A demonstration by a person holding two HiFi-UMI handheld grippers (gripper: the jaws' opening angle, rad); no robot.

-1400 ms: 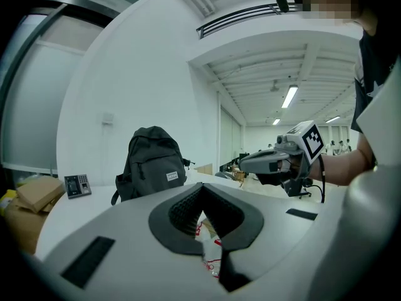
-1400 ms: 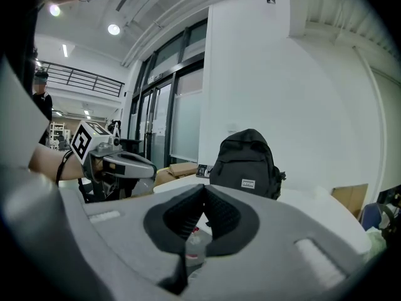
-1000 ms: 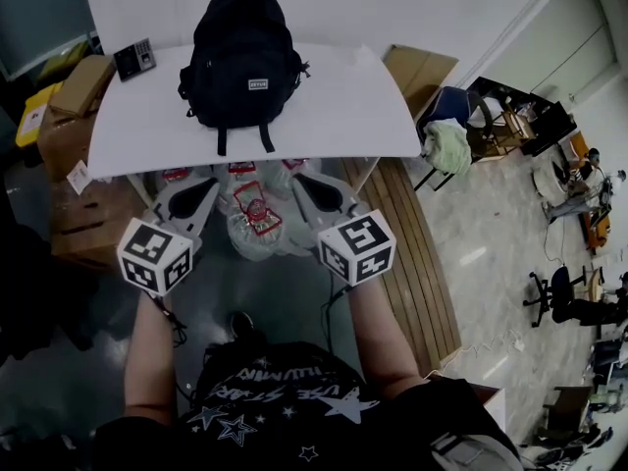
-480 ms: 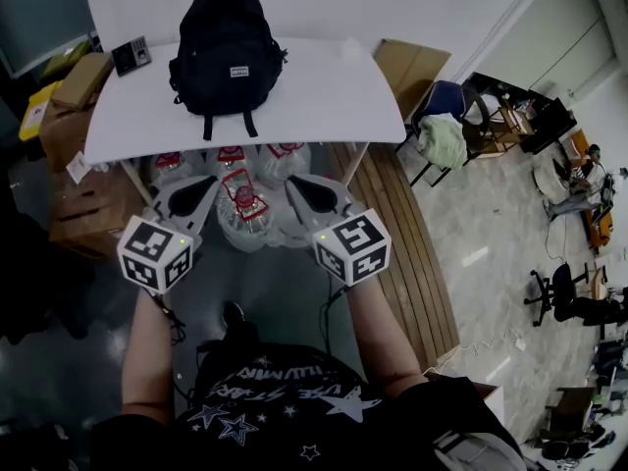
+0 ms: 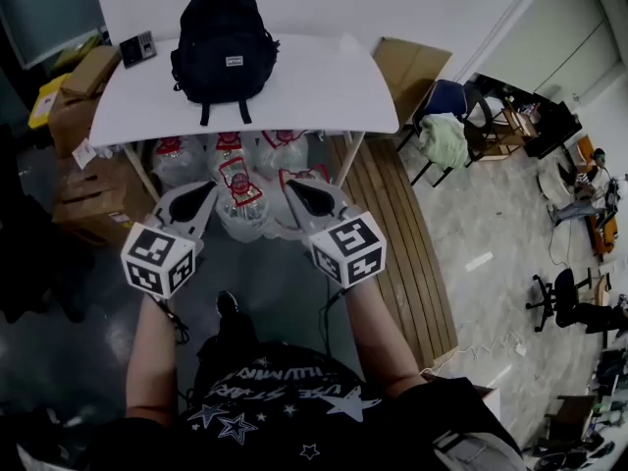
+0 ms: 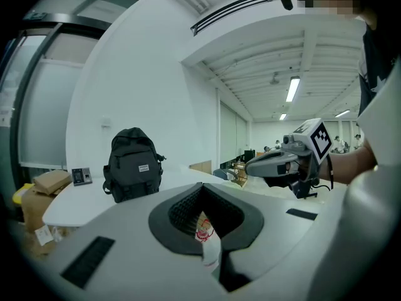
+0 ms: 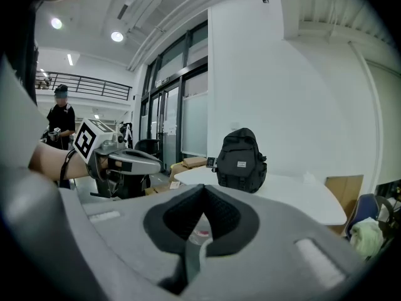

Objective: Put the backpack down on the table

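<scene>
In the head view, the backpack (image 5: pixel 223 39) stands upright on the white tabletop (image 5: pixel 324 91) at the upper middle of the frame. It sits toward the tabletop's left half, with its two straps trailing toward the near edge. A small keypad device (image 5: pixel 137 47) lies on the tabletop just left of the bag, not touching it. Neither tool touches the backpack. Both are well apart from it, lower in the frame, out over the floor short of the tabletop's near edge.

My left tool (image 5: pixel 204 194) is closed, its jaws meeting at the tips with nothing gripped. In the left gripper view only a slim gap shows behind the tips, and through it I can see a red-labelled bottle in the background. My right tool (image 5: pixel 294 189) is also closed and carries nothing, and its own view shows the pads pressed together at the front. The two tools sit side by side, tips angled slightly toward each other, each with its marker cube (image 5: pixel 157 261) nearest my arms.

Under the tabletop stand several large water bottles (image 5: pixel 240 189) with red labels. Cardboard boxes (image 5: pixel 93 189) are stacked at the left of the frame. At the right, wooden boards (image 5: pixel 392 234) run along the floor, and a chair (image 5: pixel 446 126) with a pale cloth over it sits beyond them.
</scene>
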